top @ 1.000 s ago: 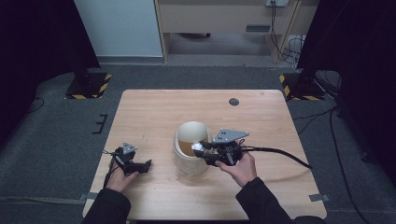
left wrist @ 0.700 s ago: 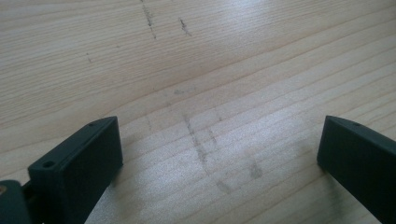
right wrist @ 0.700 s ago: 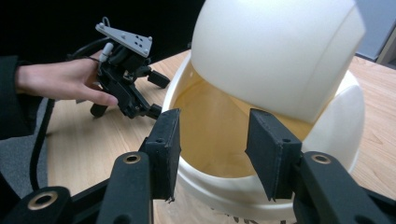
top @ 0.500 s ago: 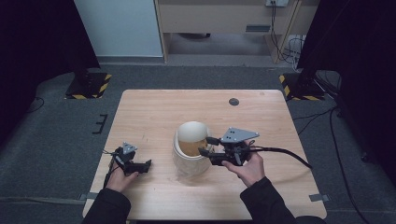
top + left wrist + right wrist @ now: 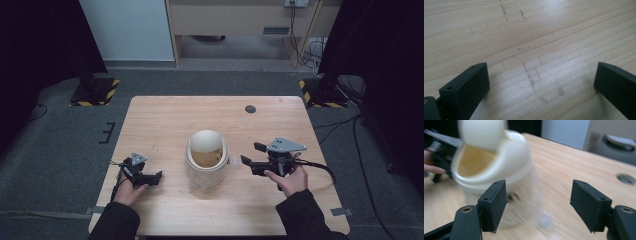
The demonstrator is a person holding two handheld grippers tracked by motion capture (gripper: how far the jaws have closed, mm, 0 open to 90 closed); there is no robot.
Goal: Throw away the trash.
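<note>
**Right gripper withdrawn from the bin, jaws parted**

Since the earlier frames, the right gripper has drawn back rightward from the rim of the cream swing-lid bin, and its jaws have just been opening; nothing lies between them now. Nearest the person, the left gripper rests low over the wooden table at near left, unmoved, its jaws spread wide over bare, scuffed wood in the left gripper view. At mid-table the bin stands upright, long axis vertical, its lid tipped back so the brownish interior shows. In the right gripper view the bin lies ahead and to the left of the released jaws, blurred by motion; a faint clear shape beside its base cannot be identified. From above, the right gripper points leftward at the bin, near but apart from it, and is the closer of the two; the left gripper stands farther off on the opposite side. Farthest, a dark round hole marks the table's far right.
</note>
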